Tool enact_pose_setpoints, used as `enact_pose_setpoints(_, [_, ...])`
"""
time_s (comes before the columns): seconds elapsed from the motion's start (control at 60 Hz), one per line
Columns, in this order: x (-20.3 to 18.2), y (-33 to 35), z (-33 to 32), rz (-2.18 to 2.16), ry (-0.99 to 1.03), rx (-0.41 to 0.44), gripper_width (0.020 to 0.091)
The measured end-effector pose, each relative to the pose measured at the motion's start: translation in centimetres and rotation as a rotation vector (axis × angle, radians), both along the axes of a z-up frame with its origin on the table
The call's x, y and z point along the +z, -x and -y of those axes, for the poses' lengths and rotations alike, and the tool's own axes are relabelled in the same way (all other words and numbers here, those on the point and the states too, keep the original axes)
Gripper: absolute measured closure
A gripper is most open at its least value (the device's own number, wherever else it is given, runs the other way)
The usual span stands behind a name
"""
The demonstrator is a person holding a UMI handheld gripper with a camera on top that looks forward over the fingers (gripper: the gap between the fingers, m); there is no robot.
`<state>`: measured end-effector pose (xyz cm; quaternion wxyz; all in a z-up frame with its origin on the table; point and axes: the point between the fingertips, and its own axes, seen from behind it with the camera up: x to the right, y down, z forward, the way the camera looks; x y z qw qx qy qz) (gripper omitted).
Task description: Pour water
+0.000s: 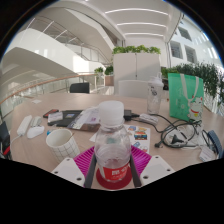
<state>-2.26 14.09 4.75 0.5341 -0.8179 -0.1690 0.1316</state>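
A clear plastic water bottle (112,138) with a white cap and a red label stands upright between my fingers. My gripper (112,166) is shut on the bottle, both pink pads pressing its sides at label height. The bottle is held above a light wooden table (140,108). A white cup (62,143) stands on the table just left of the left finger, its mouth open upward. The bottle's base is hidden below the fingers.
Books and papers (84,120) lie beyond the cup. Black cables and small items (178,132) spread on the table at the right. A green bin (185,95) stands at the far right, and a white cabinet topped with plants (137,66) stands behind the table.
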Motion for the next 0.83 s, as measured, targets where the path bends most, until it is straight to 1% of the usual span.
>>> enact_pose_setpoints(0.033, [0.3, -0.1, 0.6, 0.006, 0.016, 0.004, 0.0471])
enact_pose_setpoints(0.067, [0.5, -0.2, 1.5, 0.014, 0.031, 0.011, 0.0366])
enact_pose_setpoints(0.083, [0.6, -0.3, 1.9, 0.022, 0.041, 0.012, 0.0297])
enact_pose_setpoints(0.1, [0.7, -0.5, 2.5, 0.030, 0.050, 0.014, 0.0259])
enact_pose_setpoints(0.117, [0.8, -0.7, 2.9, 0.039, 0.057, 0.009, 0.0247])
enact_pose_setpoints(0.183, [1.5, -1.4, 5.3, 0.070, 0.080, 0.000, 0.0269])
enact_pose_setpoints(0.383, [6.1, -2.8, 13.8, 0.121, 0.120, -0.070, 0.0267])
enact_pose_setpoints(0.567, [11.3, -4.5, 20.3, 0.137, 0.116, -0.213, 0.0262])
enact_pose_setpoints(0.65, [13.2, -4.5, 22.5, 0.140, 0.097, -0.235, 0.0263])
enact_pose_setpoints(0.833, [15.8, -4.4, 26.1, 0.152, 0.088, -0.264, 0.0263])
